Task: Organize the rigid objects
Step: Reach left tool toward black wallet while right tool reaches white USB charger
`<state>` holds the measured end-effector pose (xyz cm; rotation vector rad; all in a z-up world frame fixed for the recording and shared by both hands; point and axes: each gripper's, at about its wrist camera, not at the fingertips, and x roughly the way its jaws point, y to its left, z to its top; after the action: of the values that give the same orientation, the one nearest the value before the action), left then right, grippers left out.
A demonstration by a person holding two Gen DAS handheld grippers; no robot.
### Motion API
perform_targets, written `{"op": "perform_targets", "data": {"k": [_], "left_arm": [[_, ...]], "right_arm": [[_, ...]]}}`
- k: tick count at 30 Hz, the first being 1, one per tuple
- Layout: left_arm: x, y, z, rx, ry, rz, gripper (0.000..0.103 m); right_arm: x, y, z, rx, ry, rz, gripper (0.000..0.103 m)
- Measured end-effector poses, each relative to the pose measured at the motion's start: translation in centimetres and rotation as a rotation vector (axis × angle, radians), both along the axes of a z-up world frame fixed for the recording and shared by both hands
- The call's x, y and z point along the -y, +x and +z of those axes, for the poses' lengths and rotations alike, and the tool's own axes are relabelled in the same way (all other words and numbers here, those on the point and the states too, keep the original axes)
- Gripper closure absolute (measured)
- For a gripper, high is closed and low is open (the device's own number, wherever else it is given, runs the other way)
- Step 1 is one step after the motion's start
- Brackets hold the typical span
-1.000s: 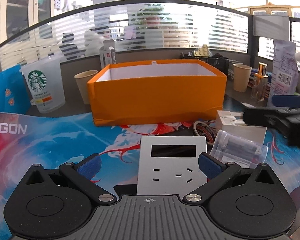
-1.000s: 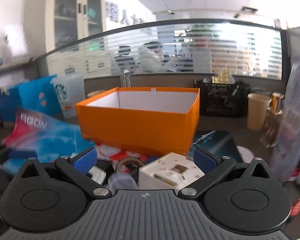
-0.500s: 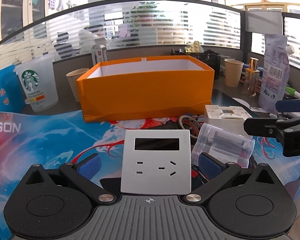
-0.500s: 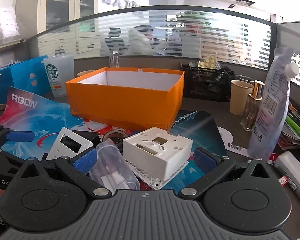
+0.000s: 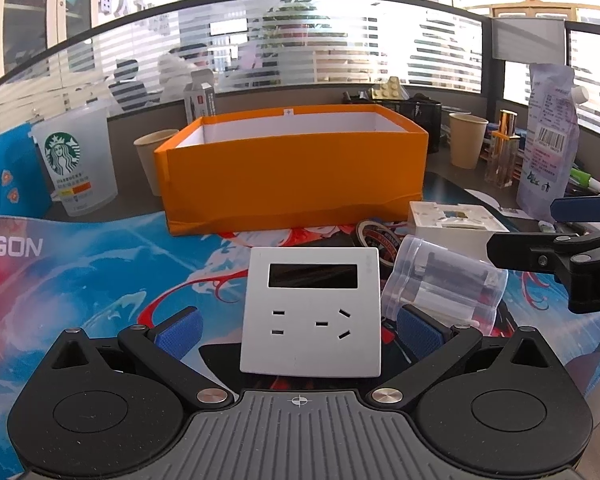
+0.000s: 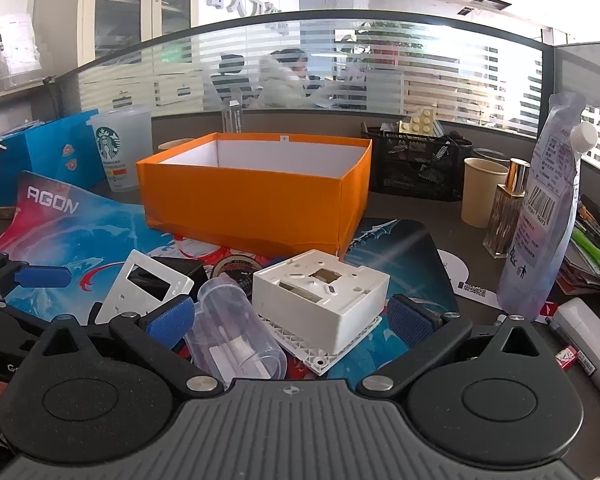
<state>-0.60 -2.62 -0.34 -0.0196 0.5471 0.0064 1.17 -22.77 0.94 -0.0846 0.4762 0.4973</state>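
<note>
An open orange box [image 5: 296, 176] stands on the printed desk mat; it also shows in the right wrist view [image 6: 256, 196]. In front of it lie a grey socket faceplate [image 5: 312, 312], a clear plastic jar [image 5: 444, 284] on its side, a white junction box [image 5: 456, 224] and a tape roll [image 5: 376, 236]. My left gripper [image 5: 298, 330] is open around the faceplate. My right gripper [image 6: 290, 320] is open with the junction box [image 6: 320, 292] and the jar [image 6: 236, 332] between its fingers. The faceplate [image 6: 144, 288] lies left of them.
A Starbucks cup [image 5: 76, 164] and a paper cup [image 5: 152, 160] stand left of the box. Another paper cup [image 6: 480, 192], a perfume bottle [image 6: 508, 208], a plastic pouch [image 6: 540, 232] and a black mesh organizer [image 6: 416, 168] crowd the right. A marker [image 6: 588, 336] lies at far right.
Both grippers drew back and lowered; the faceplate and jar now sit lower and nearer in the left view. The right view swung left to centre on the junction box.
</note>
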Motion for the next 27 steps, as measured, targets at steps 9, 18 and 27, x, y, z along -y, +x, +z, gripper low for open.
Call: {"op": "perform_targets", "data": {"k": [9, 18, 27], "left_arm": [[-0.1, 1.1, -1.0, -0.043, -0.009, -0.006, 0.000], [-0.7, 1.7, -2.2, -0.067, -0.063, -0.017, 0.000], [0.0, 2.4, -3.2, -0.067, -0.071, -0.088, 0.000]], "right_arm": [[0.8, -4.8, -1.0, 0.154, 0.038, 0.165, 0.000], [0.8, -3.9, -4.4, -0.090, 0.011, 0.177, 0.000], [-0.3, -4.3, -7.4, -0.017, -0.015, 0.159, 0.003]]}}
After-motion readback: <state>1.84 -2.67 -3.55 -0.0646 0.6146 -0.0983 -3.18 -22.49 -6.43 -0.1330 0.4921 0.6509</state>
